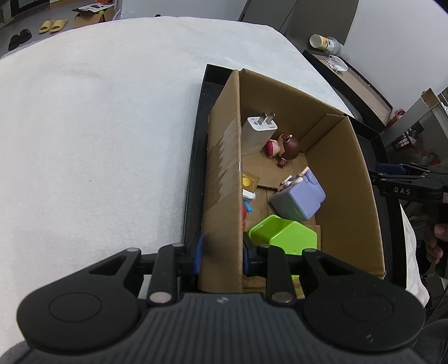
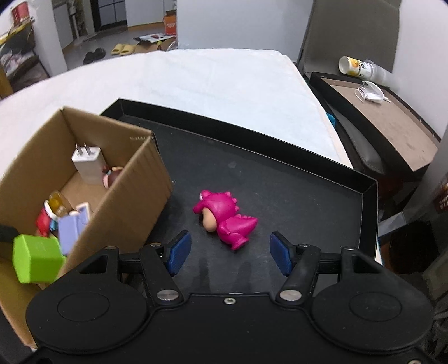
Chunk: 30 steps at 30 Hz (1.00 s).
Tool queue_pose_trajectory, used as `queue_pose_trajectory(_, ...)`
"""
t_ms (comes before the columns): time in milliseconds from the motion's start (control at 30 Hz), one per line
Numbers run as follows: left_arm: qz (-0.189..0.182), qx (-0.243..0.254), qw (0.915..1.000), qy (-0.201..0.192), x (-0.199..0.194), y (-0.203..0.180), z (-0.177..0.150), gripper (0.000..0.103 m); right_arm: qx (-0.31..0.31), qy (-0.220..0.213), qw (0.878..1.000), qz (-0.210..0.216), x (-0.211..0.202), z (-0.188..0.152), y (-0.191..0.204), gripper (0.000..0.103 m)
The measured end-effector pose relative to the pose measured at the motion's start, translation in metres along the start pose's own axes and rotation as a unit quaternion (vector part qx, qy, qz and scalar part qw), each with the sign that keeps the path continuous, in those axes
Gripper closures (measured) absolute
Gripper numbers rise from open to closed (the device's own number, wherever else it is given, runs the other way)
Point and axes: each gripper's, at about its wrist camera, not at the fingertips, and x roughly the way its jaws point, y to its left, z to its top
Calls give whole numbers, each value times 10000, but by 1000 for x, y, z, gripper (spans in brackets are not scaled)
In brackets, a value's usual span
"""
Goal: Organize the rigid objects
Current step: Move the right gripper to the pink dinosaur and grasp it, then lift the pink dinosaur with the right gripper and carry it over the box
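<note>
Ahead of you a white cloth point(image 2: 224, 81) covers the table. Beyond it lie a wood floor point(image 2: 145, 30), yellow slippers point(image 2: 123, 49), black shoes point(image 2: 94, 55) and pale walls point(image 2: 238, 22).

The cardboard box point(image 2: 84, 179) stands in the tray point(image 2: 369, 201), left of the dinosaur figure point(image 2: 226, 215) lying on its floor.

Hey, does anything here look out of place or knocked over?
Yes. The pink dinosaur figure lies on its side on the black tray, outside the cardboard box that holds the other items. Inside, the purple toy sits tilted.
</note>
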Motion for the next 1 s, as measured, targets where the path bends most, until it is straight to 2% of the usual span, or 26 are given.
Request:
queue_pose_trajectory(233,74,42,10000,35,3,-3,0,77,-703,-95,9973,-180,8,5,5,41)
queue_pose_trajectory(533,123,74,9999,58,4,-5,1,77,-1609,-22,9867,-216,24,15,18,42)
queue_pose_trajectory(633,142,75,9998,66,5,-5,2,77,-1653,114,9861,-155,30,16,21,52)
queue_pose_trajectory(667,140,70,9999,69,5,-5,2,77,-1658,178,9859,-116,33,16,23,62)
queue_pose_trajectory(700,136,68,9999,71,6,-5,2,77,-1671,243,9856,-128,35,15,24,67)
queue_pose_trajectory(800,142,82,9998,63,6,-5,1,77,-1608,281,9863,-221,34,14,25,73)
queue_pose_trajectory(1000,99,50,9999,51,5,-4,0,77,-1432,353,9886,-310,23,9,20,73)
